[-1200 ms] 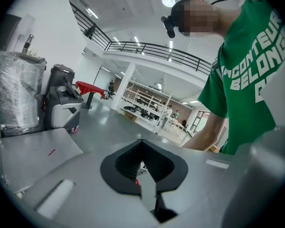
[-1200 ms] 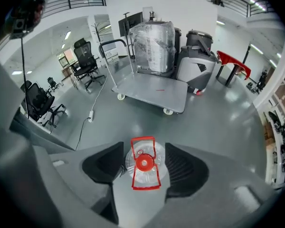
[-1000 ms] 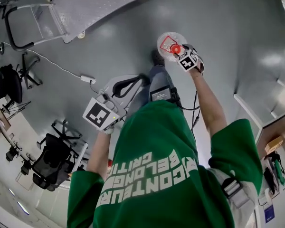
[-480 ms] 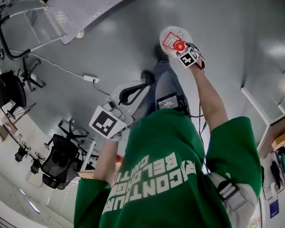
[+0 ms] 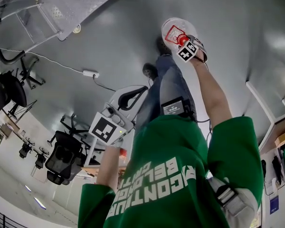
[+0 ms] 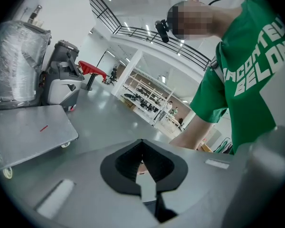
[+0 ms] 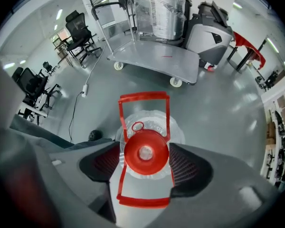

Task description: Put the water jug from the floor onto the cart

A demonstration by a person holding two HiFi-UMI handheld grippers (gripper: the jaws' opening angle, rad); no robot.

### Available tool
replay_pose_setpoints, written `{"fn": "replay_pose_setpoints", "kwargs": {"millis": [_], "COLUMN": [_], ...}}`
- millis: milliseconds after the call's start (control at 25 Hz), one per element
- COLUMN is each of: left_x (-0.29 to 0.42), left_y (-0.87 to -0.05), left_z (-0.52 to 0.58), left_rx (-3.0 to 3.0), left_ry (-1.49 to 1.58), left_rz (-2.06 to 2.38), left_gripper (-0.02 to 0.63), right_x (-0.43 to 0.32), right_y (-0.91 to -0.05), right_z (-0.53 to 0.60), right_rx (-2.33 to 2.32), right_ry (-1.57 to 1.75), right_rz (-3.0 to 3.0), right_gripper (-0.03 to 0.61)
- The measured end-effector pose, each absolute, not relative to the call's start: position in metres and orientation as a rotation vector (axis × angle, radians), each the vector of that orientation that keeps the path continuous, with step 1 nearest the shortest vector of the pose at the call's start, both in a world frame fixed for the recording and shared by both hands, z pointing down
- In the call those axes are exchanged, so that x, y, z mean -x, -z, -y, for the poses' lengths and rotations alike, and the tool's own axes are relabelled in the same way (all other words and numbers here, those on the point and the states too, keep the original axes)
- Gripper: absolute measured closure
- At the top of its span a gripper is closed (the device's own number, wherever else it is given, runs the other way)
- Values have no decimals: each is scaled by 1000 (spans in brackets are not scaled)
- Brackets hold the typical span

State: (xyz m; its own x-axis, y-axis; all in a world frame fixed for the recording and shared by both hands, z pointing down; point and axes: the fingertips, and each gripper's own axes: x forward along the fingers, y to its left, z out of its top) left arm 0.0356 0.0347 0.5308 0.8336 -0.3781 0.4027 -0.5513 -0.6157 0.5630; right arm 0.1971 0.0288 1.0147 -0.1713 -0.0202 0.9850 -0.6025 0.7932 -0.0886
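Note:
The clear water jug (image 5: 172, 28) with a red cap (image 7: 146, 152) and a red carry frame (image 7: 144, 98) stands upright on the grey floor. My right gripper (image 5: 183, 42) points straight down over its neck. In the right gripper view the right gripper (image 7: 146, 162) has the cap between its pads; the jaws have just been opening and stand open, close on either side. My left gripper (image 5: 141, 90) hangs lower left, away from the jug, and the left gripper (image 6: 142, 141) looks shut on nothing. The flat cart (image 7: 154, 61) stands beyond the jug.
A plastic-wrapped load (image 7: 156, 11) fills the cart's far end, with a grey floor machine (image 7: 209, 30) beside it. Office chairs (image 5: 61, 158) stand to the left. A cable with a power strip (image 5: 89, 73) crosses the floor. The person's shoe (image 5: 149, 70) is near the jug.
Both grippers have sunk toward the floor as the person bends lower. The right one stays centred over the jug's red cap; the left has dropped down the picture.

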Motion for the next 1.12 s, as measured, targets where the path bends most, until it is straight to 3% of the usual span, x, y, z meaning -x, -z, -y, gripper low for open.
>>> {"fn": "replay_pose_setpoints", "kwargs": {"millis": [600, 1120], "left_x": [-30, -35], "left_y": [-540, -486], "left_z": [-28, -19], "left_rx": [-2274, -2369], "left_ry": [-314, -211], "left_rz": [722, 831], "left_gripper": [603, 603], "right_x": [-202, -218], "right_y": [-1031, -891], "right_z": [-24, 14], "right_rx": [-495, -625], "right_ry": [-540, -487], "right_rz": [1636, 1787], "right_gripper": [280, 281]}}
